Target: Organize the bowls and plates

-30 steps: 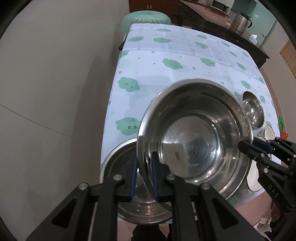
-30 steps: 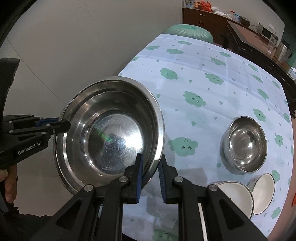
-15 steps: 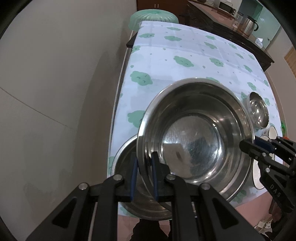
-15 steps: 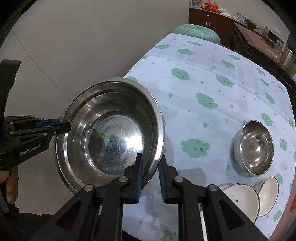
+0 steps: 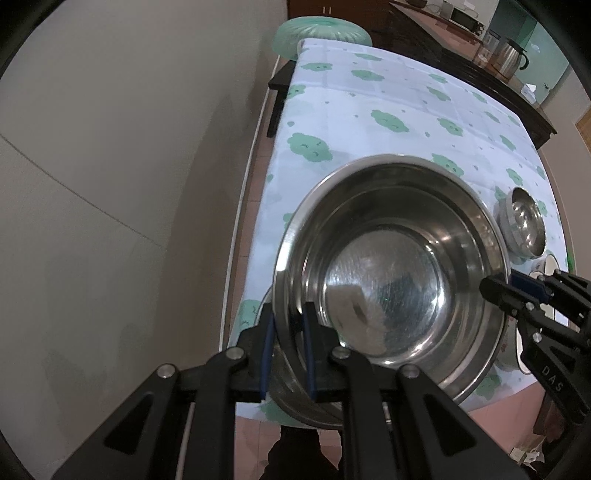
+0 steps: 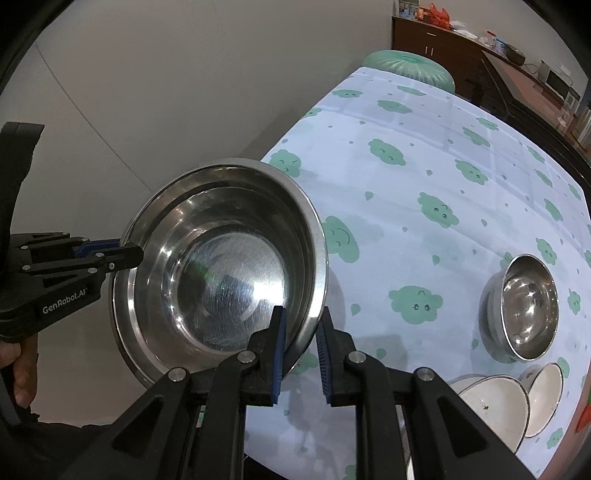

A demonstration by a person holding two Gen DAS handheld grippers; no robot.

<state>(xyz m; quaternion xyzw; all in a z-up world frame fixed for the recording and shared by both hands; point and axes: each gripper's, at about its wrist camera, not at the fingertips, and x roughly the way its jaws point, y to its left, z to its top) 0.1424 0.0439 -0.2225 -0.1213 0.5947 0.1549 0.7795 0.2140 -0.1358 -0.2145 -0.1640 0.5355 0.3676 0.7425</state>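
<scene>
A large steel bowl (image 5: 391, 284) hangs tilted in the air over the table's near left corner. My left gripper (image 5: 288, 314) is shut on its near rim. My right gripper (image 5: 495, 286) is shut on the opposite rim. In the right wrist view the same bowl (image 6: 229, 273) sits between the right gripper (image 6: 301, 314) and the left gripper (image 6: 133, 254). A second large steel bowl (image 5: 291, 402) rests on the table right under it, mostly hidden. A small steel bowl (image 6: 524, 310) and two white ceramic bowls (image 6: 495, 406) stand to the right.
The table (image 5: 388, 92) wears a pale cloth with green clouds. A plain wall lies close on the left. A green stool (image 5: 321, 33) stands at the far end, and a dark sideboard with a kettle (image 5: 509, 59) is behind. A hand (image 6: 22, 369) grips the left tool.
Both grippers have carried the large bowl leftwards toward the table's corner. It now covers more of the bowl lying beneath. Both grips are unchanged.
</scene>
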